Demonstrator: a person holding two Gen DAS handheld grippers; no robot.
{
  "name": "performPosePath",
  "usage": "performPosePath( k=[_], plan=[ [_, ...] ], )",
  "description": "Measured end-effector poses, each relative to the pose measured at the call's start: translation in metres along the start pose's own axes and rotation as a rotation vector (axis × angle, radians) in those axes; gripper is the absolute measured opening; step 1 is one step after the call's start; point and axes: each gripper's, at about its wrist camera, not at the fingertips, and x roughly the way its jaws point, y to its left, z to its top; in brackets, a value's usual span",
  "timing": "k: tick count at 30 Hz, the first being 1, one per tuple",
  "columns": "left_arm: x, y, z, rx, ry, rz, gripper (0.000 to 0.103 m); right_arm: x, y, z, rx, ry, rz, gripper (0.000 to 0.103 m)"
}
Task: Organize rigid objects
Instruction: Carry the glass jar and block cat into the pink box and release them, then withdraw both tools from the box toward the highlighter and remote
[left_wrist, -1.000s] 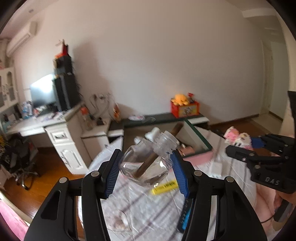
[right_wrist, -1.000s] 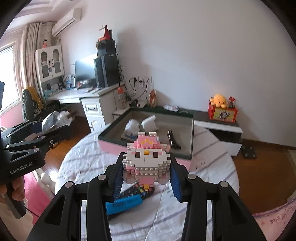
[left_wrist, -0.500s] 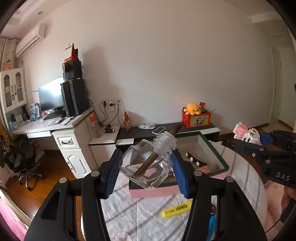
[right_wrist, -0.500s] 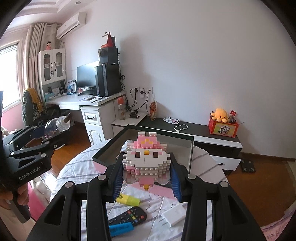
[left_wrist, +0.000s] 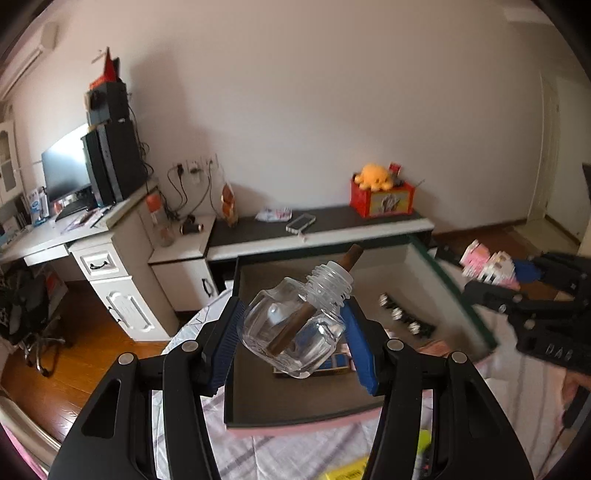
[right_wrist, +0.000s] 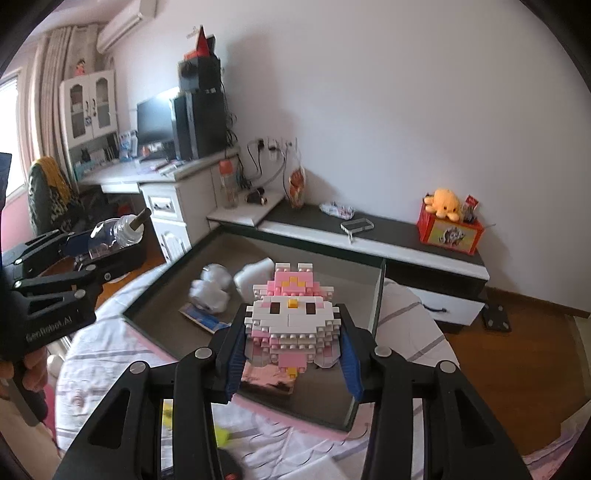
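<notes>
My left gripper (left_wrist: 291, 336) is shut on a clear glass bottle (left_wrist: 295, 332) with a brown stick in it, held above the near part of the open storage box (left_wrist: 332, 415). My right gripper (right_wrist: 293, 339) is shut on a pink and white brick figure (right_wrist: 291, 319), held over the box's near right side (right_wrist: 376, 302). Each gripper shows in the other view: the right one (left_wrist: 517, 288) at the right, the left one (right_wrist: 92, 251) at the left.
The box holds white wrapped items (right_wrist: 210, 291), a blue flat pack (right_wrist: 203, 319), a pink book (right_wrist: 269, 380) and a black toy (left_wrist: 402, 317). A yellow marker (right_wrist: 221, 435) and a remote (right_wrist: 231, 469) lie on the striped tablecloth (right_wrist: 110, 362). A desk (left_wrist: 74, 236) and low cabinet (left_wrist: 325, 229) stand behind.
Both grippers have moved forward from above the tablecloth to over the box, still holding their objects. The yellow marker and remote have slid down to the views' lower edges.
</notes>
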Motion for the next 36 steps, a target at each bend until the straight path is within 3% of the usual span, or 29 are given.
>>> performPosePath(
  k=[7,12,20,23,25,30,34,36],
  plan=[
    [0.063,-0.001,-0.010,0.007,0.130,-0.004,0.055,0.050,-0.018,-0.002,0.006,0.114,-0.004,0.044],
    [0.089,-0.006,-0.014,0.017,0.171,-0.010,0.055,0.075,-0.030,-0.005,0.024,0.163,-0.014,0.044],
    [0.098,-0.020,-0.016,0.051,0.171,-0.039,0.055,0.088,-0.036,-0.005,0.002,0.141,-0.076,0.045],
    [0.098,-0.024,-0.018,0.071,0.174,-0.024,0.056,0.088,-0.037,-0.007,0.015,0.140,-0.051,0.046],
    [0.097,-0.023,-0.017,0.056,0.181,-0.029,0.057,0.088,-0.035,-0.005,0.006,0.133,-0.062,0.057],
    [0.083,-0.015,-0.017,0.032,0.156,-0.014,0.083,0.075,-0.036,-0.004,0.025,0.112,-0.048,0.066],
    [0.063,-0.004,-0.017,-0.011,0.133,-0.019,0.093,0.061,-0.034,-0.002,0.038,0.090,-0.040,0.079],
    [0.051,0.000,-0.018,-0.028,0.122,-0.010,0.096,0.051,-0.030,-0.002,0.040,0.081,-0.030,0.080]
  ],
)
